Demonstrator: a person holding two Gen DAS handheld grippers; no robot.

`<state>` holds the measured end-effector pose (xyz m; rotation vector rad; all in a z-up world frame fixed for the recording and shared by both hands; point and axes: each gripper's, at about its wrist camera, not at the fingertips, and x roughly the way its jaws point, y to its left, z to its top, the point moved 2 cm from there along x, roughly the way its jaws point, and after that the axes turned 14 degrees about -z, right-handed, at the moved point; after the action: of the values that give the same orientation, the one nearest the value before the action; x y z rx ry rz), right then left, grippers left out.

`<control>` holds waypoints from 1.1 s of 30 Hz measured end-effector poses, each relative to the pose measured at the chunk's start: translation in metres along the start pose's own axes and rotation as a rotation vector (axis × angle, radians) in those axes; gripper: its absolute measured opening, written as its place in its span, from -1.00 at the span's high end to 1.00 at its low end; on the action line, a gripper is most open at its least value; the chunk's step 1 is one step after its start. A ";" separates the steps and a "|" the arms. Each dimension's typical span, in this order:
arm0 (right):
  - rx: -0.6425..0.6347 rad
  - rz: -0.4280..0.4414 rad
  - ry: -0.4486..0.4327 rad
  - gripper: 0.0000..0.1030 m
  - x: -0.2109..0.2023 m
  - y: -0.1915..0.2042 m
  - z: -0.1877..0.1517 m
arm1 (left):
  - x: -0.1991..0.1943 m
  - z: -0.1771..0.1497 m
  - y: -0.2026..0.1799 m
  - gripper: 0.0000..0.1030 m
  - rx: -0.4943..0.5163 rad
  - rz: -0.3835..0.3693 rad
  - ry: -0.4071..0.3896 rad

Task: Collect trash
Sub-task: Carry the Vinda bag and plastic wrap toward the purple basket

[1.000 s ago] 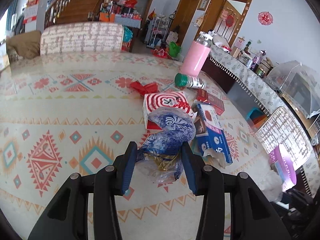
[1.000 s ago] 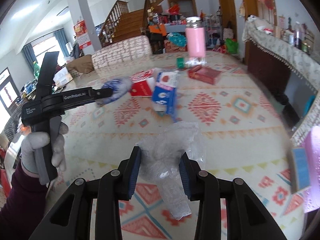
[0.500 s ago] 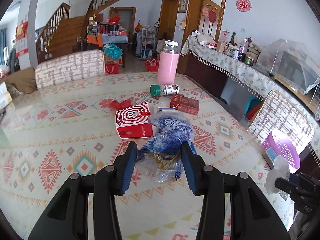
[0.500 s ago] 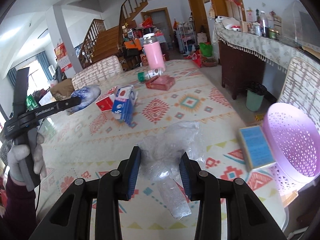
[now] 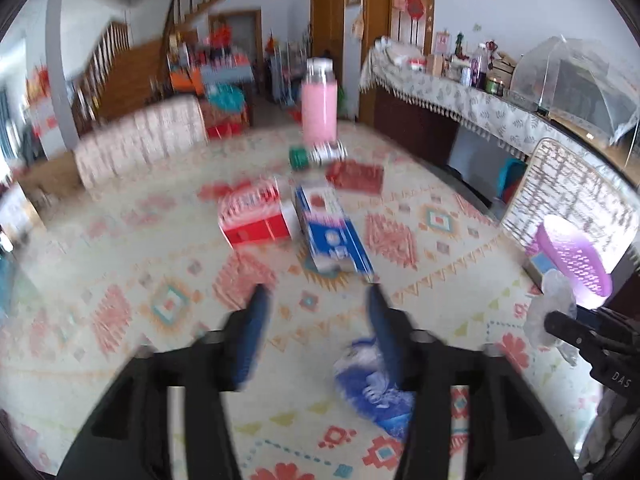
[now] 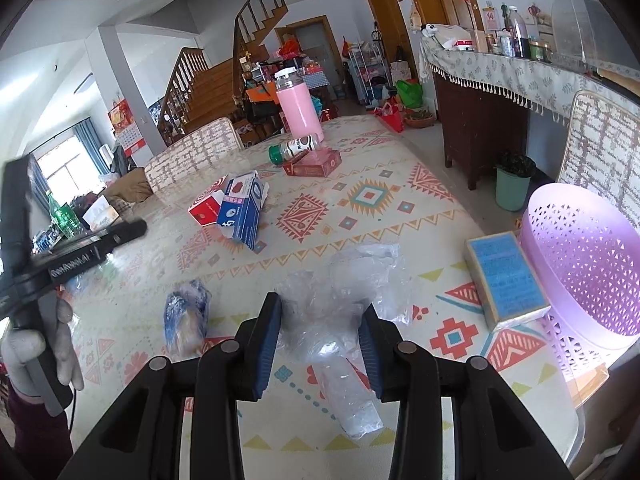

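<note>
My left gripper [image 5: 316,296] is opening, with only tablecloth showing between its blue pads. The crumpled blue-and-white bag [image 5: 376,392] is free of them, low beside the right-hand finger. In the right wrist view this blue bag [image 6: 186,316] rests on the patterned tablecloth below the left gripper [image 6: 132,230], which a gloved hand [image 6: 36,352] holds. My right gripper [image 6: 320,320] is shut on a crumpled clear plastic bag [image 6: 340,292] that hangs down between the fingers. The purple lattice basket [image 6: 584,268] stands at the table's right edge, right of that bag.
A blue-topped box [image 6: 506,276] leans against the basket. Farther back on the table lie a blue carton [image 6: 242,208], a red-and-white box [image 6: 204,208], a dark red box [image 6: 314,164], a green-capped bottle [image 6: 294,148] and a pink flask [image 6: 298,110]. A chair back [image 6: 600,140] stands behind the basket.
The left gripper's jaws have spread and the blue bag has dropped out of them onto the table. The right gripper still holds the clear bag and has come closer to the purple basket.
</note>
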<state>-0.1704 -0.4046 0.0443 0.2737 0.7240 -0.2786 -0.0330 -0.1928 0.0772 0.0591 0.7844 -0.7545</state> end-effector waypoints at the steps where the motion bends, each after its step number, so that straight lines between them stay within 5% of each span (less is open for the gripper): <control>1: 0.001 0.002 0.001 0.21 0.000 -0.001 0.000 | 0.002 -0.003 0.004 -0.45 -0.027 -0.037 0.008; 5: 0.004 0.013 0.007 0.20 0.000 -0.003 -0.005 | 0.020 -0.020 0.010 -0.51 -0.092 -0.170 0.061; 13: 0.002 0.034 0.014 0.19 0.001 -0.002 -0.008 | 0.062 -0.051 -0.009 -0.51 -0.170 -0.194 0.189; 17: 0.005 0.042 0.022 0.19 0.002 -0.003 -0.011 | 0.069 -0.056 -0.032 -0.38 -0.092 -0.130 0.199; 19: 0.002 0.043 0.025 0.19 0.002 -0.004 -0.013 | 0.069 -0.058 -0.042 0.30 -0.050 -0.113 0.208; 33: 0.016 0.054 0.013 0.20 -0.001 -0.018 -0.015 | 0.017 -0.041 -0.081 0.31 0.108 0.019 0.091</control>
<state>-0.1864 -0.4159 0.0320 0.3100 0.7263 -0.2319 -0.1015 -0.2496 0.0548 0.1991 0.8283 -0.7797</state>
